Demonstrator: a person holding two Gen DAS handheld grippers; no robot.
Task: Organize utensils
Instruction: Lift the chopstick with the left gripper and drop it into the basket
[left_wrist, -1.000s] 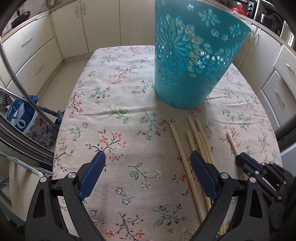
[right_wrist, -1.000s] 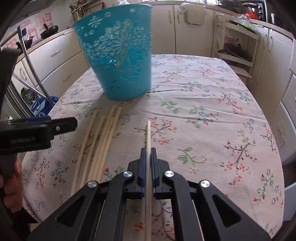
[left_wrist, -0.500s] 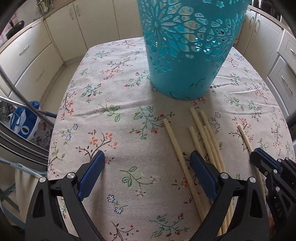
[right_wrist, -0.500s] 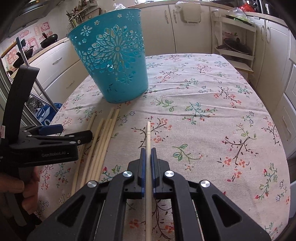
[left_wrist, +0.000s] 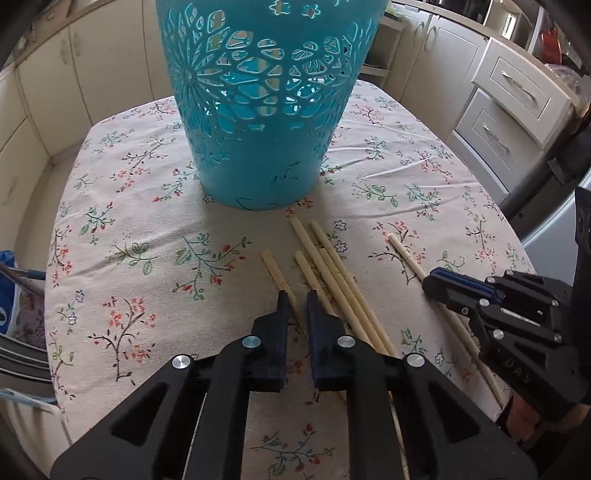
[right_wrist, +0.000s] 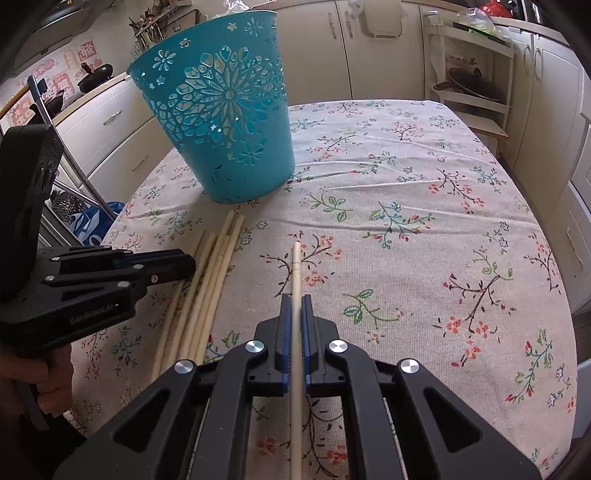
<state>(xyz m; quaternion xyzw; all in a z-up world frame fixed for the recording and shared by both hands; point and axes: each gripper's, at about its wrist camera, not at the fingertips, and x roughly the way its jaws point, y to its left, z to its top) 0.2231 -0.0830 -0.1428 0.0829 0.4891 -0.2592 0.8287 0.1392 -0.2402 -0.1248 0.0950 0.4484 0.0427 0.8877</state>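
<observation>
A floral tablecloth (left_wrist: 147, 221) is covering the kitchen table. Left wrist view: the left gripper (left_wrist: 296, 299) is closing its jaws around the leftmost chopstick (left_wrist: 275, 271), near the teal basket (left_wrist: 258, 110). Right wrist view: the right gripper (right_wrist: 295, 301) is clamping a single chopstick (right_wrist: 296, 266), apart from the bundle (right_wrist: 214, 273)

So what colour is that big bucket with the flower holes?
The bucket is turquoise blue; the right wrist view shows it best.
</observation>
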